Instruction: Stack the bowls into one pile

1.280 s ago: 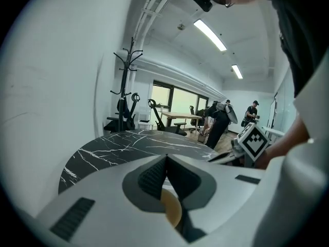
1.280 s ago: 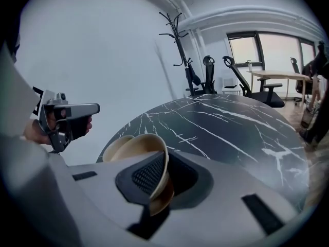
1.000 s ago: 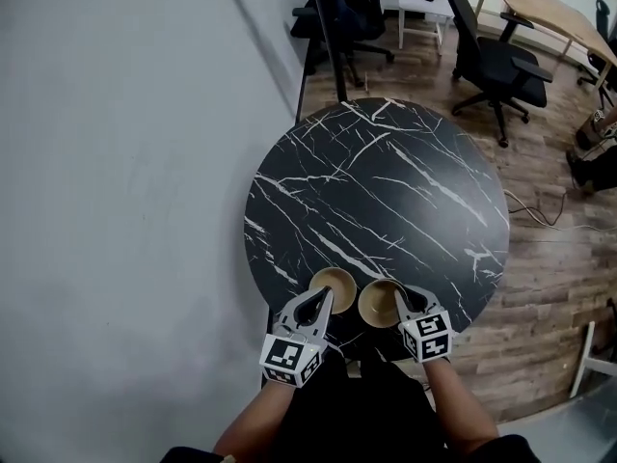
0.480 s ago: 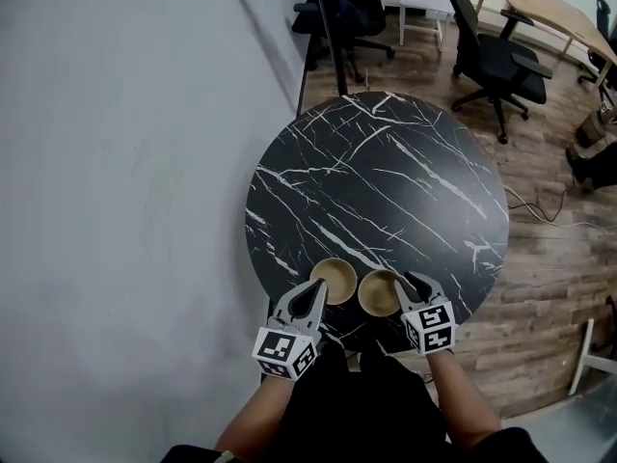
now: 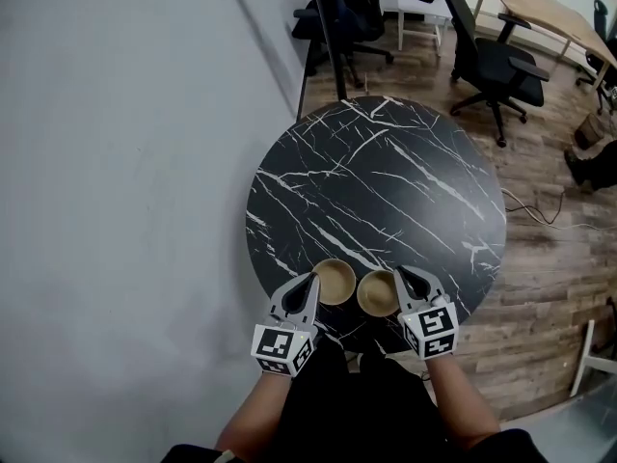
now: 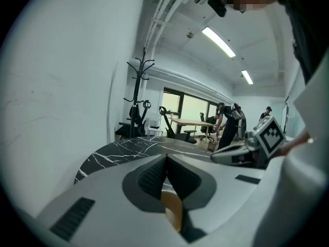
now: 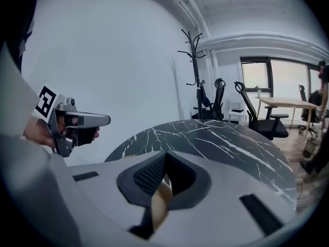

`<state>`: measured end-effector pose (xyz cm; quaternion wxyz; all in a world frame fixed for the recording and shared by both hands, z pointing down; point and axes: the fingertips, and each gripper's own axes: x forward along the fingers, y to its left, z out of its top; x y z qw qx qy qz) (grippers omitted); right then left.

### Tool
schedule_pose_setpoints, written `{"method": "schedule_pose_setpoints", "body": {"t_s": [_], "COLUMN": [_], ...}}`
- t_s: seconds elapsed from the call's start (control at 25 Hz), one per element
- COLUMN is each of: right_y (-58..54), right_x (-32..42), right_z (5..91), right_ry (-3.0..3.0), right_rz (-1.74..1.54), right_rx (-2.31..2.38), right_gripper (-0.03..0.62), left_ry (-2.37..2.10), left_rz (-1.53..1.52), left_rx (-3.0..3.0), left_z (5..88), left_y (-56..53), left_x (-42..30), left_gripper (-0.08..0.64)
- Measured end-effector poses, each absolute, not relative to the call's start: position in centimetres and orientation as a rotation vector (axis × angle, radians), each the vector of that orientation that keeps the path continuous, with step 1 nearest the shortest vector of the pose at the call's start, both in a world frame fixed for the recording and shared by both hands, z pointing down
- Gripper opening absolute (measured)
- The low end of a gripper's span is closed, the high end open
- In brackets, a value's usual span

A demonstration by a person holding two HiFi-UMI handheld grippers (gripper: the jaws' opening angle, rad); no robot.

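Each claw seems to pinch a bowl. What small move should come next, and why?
Probably carry the right bowl over the left bowl and lower it in. The right gripper and the left gripper are each shut on a rim, and the bowls are side by side, not yet nested.

— What is the table (image 5: 386, 181) made of?
— A black stone-look top with white veins, smooth, with a dull sheen. The floor (image 5: 540, 278) is wood plank.
— And the 2 bowls?
— The left bowl (image 5: 335, 281) and right bowl (image 5: 378, 293) look tan, matt and smooth. The left gripper (image 5: 311, 283) and right gripper (image 5: 402, 275) are matt grey plastic, and the pads (image 6: 151, 176) are ribbed and black.
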<state>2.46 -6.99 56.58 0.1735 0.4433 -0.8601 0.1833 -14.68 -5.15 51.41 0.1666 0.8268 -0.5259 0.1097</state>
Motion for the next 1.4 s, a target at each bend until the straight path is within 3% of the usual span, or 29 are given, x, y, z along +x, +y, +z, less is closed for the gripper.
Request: {"method": "schedule_pose_setpoints", "body": {"t_s": [0.6,1.24,1.4], "right_y": [-8.7,-8.3,-8.4], "right_x": [-1.0,-3.8,-4.2], "right_z": [53.1,53.7,54.3], "right_ry": [-2.537,-2.54,-2.528], "right_rz": [0.295,0.213,0.201], "right_rx": [1.135,1.033,1.025], "right_gripper": [0.009,0.009,0.009], "left_ry": [-1.537,-1.459,-1.395], "left_rz": [0.387,0.667,0.667], "left_rx": [2.307,2.03,1.942], "left_z": [51.5,60.9,63.4], "left_y": [-4.7,-2.7,-2.9], "left_x": [-16.3,-20.0,-20.3], "left_gripper": [0.014,0.015,0.095]}}
